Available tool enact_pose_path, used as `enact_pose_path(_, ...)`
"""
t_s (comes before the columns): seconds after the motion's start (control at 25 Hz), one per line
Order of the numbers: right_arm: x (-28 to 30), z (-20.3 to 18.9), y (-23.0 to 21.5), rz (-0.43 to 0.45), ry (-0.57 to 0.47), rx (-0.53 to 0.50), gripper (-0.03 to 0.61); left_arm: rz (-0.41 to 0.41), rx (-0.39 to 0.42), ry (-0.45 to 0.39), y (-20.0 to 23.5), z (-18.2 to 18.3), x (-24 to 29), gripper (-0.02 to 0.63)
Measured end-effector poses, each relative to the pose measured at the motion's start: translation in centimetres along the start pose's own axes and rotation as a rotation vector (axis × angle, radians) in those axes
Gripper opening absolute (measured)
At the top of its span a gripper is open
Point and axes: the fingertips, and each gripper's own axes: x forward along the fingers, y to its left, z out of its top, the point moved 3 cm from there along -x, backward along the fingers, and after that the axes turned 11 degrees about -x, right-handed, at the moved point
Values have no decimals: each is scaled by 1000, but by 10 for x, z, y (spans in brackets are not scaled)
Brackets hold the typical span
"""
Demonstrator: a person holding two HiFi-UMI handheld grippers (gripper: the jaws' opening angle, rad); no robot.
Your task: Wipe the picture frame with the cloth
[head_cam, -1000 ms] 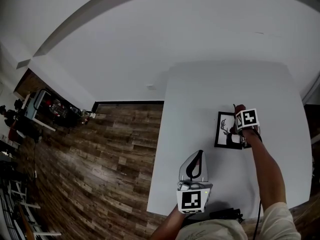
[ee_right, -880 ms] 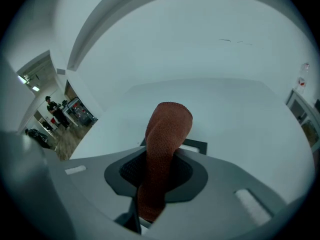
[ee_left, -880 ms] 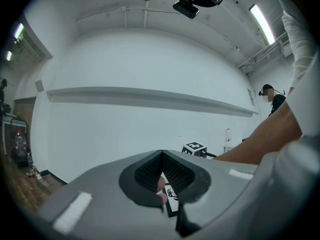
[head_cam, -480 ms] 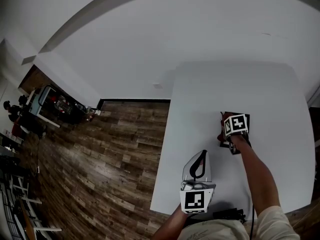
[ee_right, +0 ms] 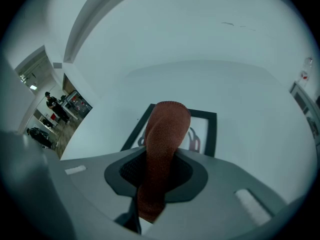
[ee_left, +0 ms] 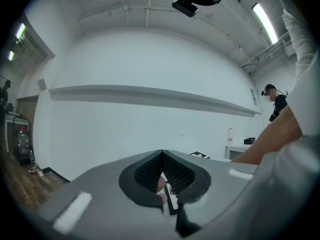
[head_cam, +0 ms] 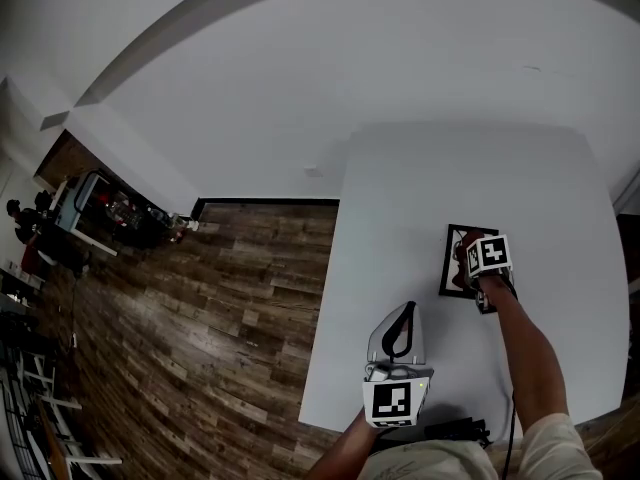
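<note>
Between the closed jaws of the right gripper a rust-red knitted cloth is clamped, its free end sticking out past the jaw tips and lying over the left part of the picture frame. Whether the cloth presses on the glass or hangs just above it cannot be told. That frame is black with a white mat and a dark figure printed in it, and it lies flat on the white table. From the head view, the right gripper sits over the frame's near right part with its marker cube on top, and the frame's left edge shows beside it. The person's right forearm runs back from the gripper toward the table's near edge. Well apart from the frame, near the table's front edge, the left gripper is held with its jaws brought together at the tips and nothing between them; in its own view the left gripper points toward the frame across the tabletop. Left of the table lies a dark wood-plank floor, and a plain white wall rises beyond both.
</note>
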Motion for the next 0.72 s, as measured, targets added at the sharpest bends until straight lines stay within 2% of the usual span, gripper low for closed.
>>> enact_pose_path(0.2,-17,-19,-41,-63,11,46,109,-27,-2,-4,-8,-3,4,1)
enact_pose_path(0.36,-25,-25,-57,-88,11,68,109,-46,-6,-10,-12,-5,7,1)
enact_pose_path(0.52,-28,-25,-59,-93,6,67,109,-52,-5,-34,-14,-3,8,0)
enact_pose_path(0.64,-33,-19,-49,-74,-24,54,109,-45,-15,11,-13,-2,4,1)
enact_pose_path(0.72,-38,-9,-34,-44,-56,39,109,-43,-15,8,-12,-1,3,0)
